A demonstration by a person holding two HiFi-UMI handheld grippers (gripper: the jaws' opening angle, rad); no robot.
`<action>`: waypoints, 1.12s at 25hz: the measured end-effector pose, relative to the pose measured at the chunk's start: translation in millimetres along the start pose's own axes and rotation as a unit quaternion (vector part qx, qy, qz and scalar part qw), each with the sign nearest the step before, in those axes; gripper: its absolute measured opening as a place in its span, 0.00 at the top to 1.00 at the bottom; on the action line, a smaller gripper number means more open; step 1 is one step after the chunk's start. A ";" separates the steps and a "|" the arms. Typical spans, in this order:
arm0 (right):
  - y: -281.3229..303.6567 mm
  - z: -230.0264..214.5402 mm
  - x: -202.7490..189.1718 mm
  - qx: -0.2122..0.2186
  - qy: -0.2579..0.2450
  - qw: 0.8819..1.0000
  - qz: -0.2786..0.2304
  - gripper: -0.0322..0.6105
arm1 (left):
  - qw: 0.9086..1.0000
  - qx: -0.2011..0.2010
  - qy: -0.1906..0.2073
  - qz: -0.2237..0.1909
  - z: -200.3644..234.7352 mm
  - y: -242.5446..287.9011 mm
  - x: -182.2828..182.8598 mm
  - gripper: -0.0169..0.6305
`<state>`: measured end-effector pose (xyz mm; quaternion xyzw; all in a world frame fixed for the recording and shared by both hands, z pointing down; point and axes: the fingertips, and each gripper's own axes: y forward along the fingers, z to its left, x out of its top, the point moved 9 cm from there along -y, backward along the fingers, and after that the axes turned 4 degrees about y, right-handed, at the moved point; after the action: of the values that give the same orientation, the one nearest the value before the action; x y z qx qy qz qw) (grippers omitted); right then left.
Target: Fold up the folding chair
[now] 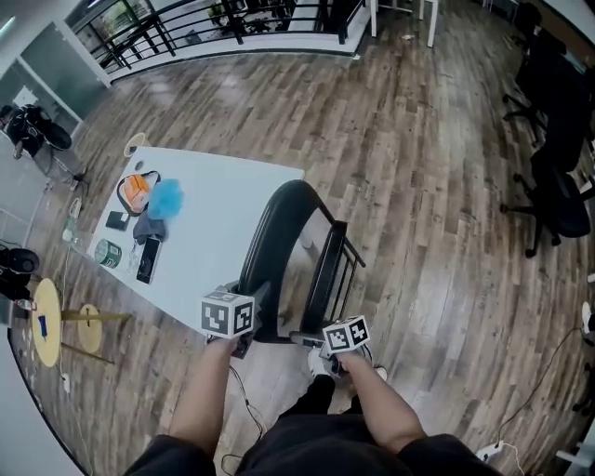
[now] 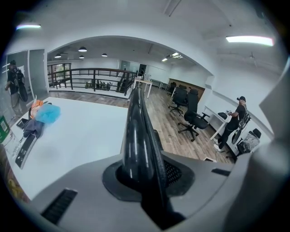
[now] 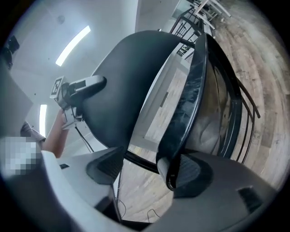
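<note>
A black folding chair stands beside the white table, its seat swung up close to the backrest. My left gripper is shut on the backrest's edge, which runs straight out from between its jaws. My right gripper is low at the chair's front. In the right gripper view its jaws stand apart; the seat's rim rests against the right pad and a frame tube crosses the gap. The left pad is clear of the rim.
On the table lie an orange bag, a blue cloth, a green can and a phone. Black office chairs stand at the right, a railing at the back, a yellow stool at the left. A person stands far right.
</note>
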<state>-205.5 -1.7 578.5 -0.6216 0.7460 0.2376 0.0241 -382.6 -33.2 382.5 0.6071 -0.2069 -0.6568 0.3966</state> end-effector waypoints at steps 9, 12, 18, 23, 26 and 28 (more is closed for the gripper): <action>79.6 13.5 21.3 -0.011 -0.020 0.999 0.048 0.43 | 1.000 -0.006 -0.013 -0.001 46.6 -5.3 -6.9 0.86; 97.4 15.2 26.5 -0.012 -0.023 0.998 0.056 0.43 | 1.000 -0.003 -0.013 0.000 60.7 -7.9 -7.8 0.86; 110.0 16.3 31.0 -0.008 -0.022 0.998 0.062 0.43 | 1.000 0.002 -0.012 -0.002 76.4 -13.1 -2.9 0.86; 109.8 13.1 34.4 -0.021 -0.037 0.997 0.059 0.43 | 1.000 0.009 0.001 -0.010 76.2 -13.4 0.9 0.85; 99.5 12.4 31.3 -0.030 -0.035 0.998 0.033 0.43 | 0.998 0.034 0.013 -0.042 76.5 -21.3 -2.0 0.81; 80.5 18.0 33.7 -0.044 -0.035 0.998 0.004 0.43 | 0.993 0.075 0.043 -0.080 76.2 -36.3 -4.9 0.68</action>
<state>-293.4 -16.4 577.5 -0.6102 0.7362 0.2919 0.0219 -465.9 -23.6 371.8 0.6777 -0.1894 -0.6420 0.3045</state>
